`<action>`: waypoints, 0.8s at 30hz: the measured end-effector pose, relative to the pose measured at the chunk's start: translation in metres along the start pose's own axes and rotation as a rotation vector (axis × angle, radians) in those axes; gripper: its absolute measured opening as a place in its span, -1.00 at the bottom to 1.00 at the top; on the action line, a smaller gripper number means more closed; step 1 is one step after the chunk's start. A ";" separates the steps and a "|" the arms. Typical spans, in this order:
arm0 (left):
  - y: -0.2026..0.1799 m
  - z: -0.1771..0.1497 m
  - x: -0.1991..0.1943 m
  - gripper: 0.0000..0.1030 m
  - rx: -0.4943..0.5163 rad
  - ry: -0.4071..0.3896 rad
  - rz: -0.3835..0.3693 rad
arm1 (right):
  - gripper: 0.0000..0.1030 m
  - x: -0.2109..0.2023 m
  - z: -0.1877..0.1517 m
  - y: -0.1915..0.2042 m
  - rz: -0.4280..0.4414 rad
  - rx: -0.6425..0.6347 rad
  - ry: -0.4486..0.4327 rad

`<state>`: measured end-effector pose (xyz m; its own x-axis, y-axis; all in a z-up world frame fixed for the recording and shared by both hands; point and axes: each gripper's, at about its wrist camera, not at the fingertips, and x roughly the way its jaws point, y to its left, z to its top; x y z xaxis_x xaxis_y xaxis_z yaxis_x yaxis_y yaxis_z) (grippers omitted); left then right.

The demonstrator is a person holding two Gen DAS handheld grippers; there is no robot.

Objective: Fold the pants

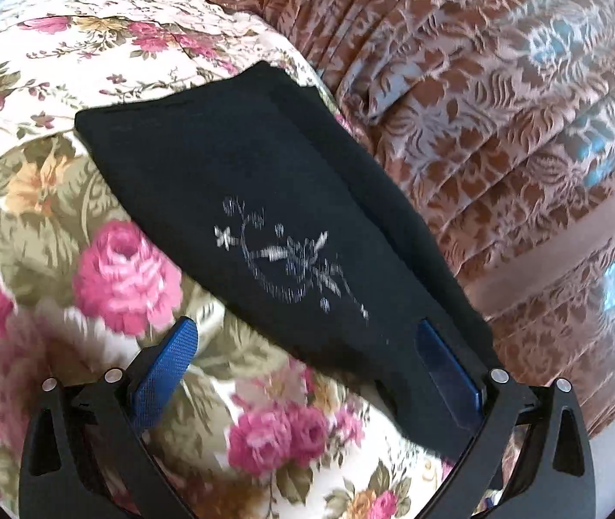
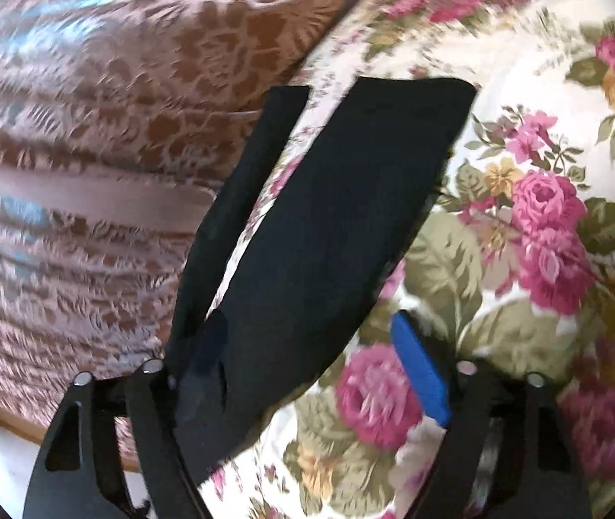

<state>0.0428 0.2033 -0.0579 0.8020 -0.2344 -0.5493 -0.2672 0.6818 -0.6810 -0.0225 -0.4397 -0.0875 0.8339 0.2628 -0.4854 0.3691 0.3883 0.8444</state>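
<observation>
Pants (image 1: 272, 216) run from your left claw (image 1: 307, 346) toward upper left, from right claw (image 2: 320, 337) toward upper centre; both claws wide, cloth draped over one finger, unpinched.

No readable text, labels, brands or numbers appear in either view; nothing shown carries any lettering.
</observation>
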 end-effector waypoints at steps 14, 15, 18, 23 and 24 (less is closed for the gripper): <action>0.012 0.027 0.016 0.88 -0.001 -0.029 -0.052 | -0.79 0.038 0.029 -0.028 -0.009 0.093 0.012; 0.014 0.030 0.016 0.82 -0.011 -0.035 -0.059 | -0.82 0.038 0.030 -0.029 -0.004 0.085 0.012; 0.020 0.036 0.019 0.66 -0.038 -0.037 -0.056 | -0.83 0.039 0.029 -0.031 0.014 0.048 0.006; 0.023 0.043 0.028 0.19 -0.035 -0.031 -0.038 | -0.86 0.044 0.027 -0.026 -0.008 -0.020 -0.003; 0.024 0.044 0.029 -0.09 -0.041 -0.028 -0.028 | -0.87 0.045 0.027 -0.025 -0.020 -0.030 -0.005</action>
<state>0.0835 0.2437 -0.0693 0.8239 -0.2330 -0.5166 -0.2657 0.6462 -0.7154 0.0170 -0.4613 -0.1245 0.8285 0.2502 -0.5010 0.3736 0.4196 0.8273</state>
